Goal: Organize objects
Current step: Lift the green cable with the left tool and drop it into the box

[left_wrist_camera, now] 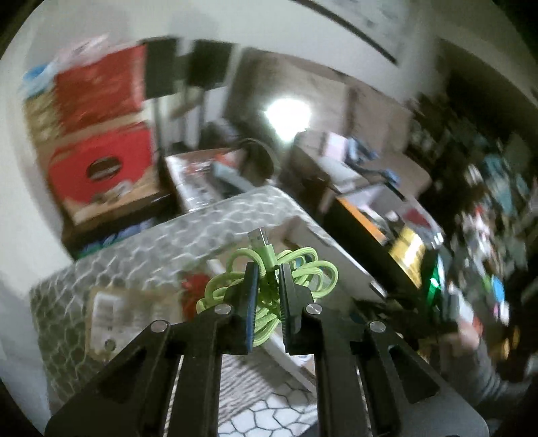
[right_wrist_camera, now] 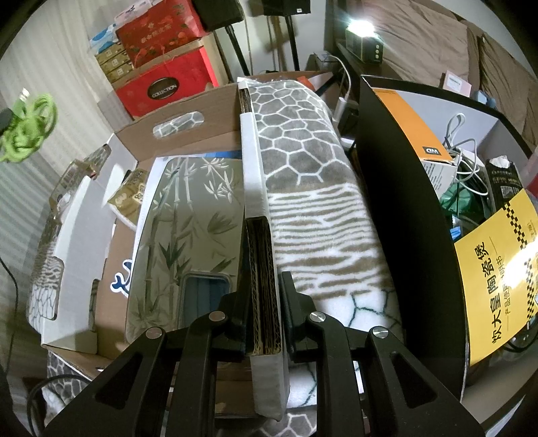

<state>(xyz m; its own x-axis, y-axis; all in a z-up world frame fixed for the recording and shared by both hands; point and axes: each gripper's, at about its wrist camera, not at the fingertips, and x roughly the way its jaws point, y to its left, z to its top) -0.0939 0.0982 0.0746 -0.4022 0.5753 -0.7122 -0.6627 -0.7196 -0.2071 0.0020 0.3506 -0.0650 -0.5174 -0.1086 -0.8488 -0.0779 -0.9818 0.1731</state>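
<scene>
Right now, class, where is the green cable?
The green cable is bundled between the left gripper fingers, held in the air; the right wrist view shows it far left, above the cardboard box.

Bright lamp, white wall

Black tool arms, silver screws, blue pads.

A red cardboard gift box in the stack by the wall bore a dark oval badge reading "COLLECTION". The orange-and-white carton standing inside the black bin showed "WD" on its dark end label, printed upside down. A yellow booklet with a black checkered edge carried large black Chinese characters reading "炊大皇陶瓷煲", with a smaller line beside them too blurred to make out fully. In the left wrist view all print was smeared and unreadable.
</scene>
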